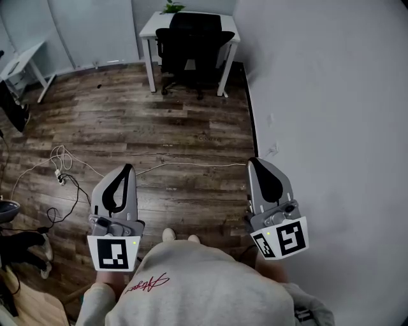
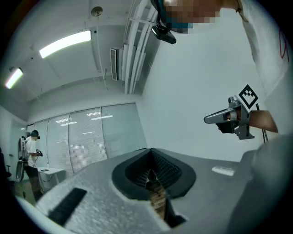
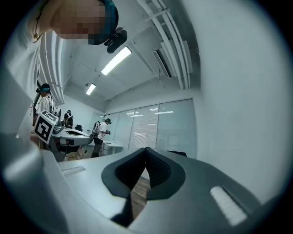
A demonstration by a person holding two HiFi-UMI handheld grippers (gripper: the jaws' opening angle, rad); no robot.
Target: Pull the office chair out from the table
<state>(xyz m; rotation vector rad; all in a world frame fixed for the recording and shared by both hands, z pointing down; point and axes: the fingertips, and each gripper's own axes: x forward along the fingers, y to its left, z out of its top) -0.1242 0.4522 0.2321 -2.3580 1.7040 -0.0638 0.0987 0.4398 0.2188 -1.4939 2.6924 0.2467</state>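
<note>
Office chair [image 1: 191, 41], black, sits tucked in at the white counter [image 1: 148, 27] at the far end of the room, by the right wall, w/ a green plant [image 1: 172, 6] on the counter behind it. We hold the left gripper [image 1: 127, 170] and right gripper [image 1: 255, 163] well apart from the chair, over the wood floor [image 1: 159, 127]. Both pairs of jaws are together, nothing btwn them.

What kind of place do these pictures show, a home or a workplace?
Most likely an office or lab-like workroom. A white table has a black office chair pushed under it, glass partitions with blinds line the far side, and long ceiling lights hang overhead.
</note>
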